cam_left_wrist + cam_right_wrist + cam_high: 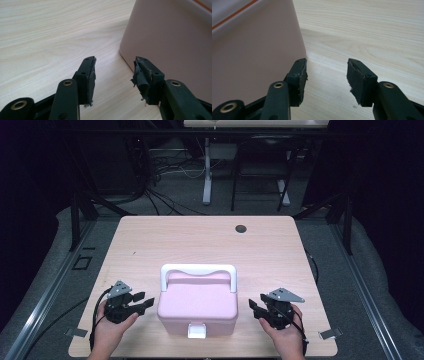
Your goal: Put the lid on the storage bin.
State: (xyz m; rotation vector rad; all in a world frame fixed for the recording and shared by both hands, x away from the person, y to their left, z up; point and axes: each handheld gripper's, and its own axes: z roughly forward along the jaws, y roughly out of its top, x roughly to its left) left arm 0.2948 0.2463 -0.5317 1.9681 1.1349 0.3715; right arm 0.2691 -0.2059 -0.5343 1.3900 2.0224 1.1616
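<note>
Pale wood table (200, 237) in a dark room, cables and desk legs on the floor beyond. Left gripper (142, 301) released, jaws wide with nothing between them, low at the near left; right gripper (255, 308) likewise spread and empty at the near right. Between them, near-centre on the table, sits a pink box (197, 305): rounded lid, white handle (198, 270) along the far edge, white latch (197, 330) on the near face. Box just beside both grippers, not touching.
</note>
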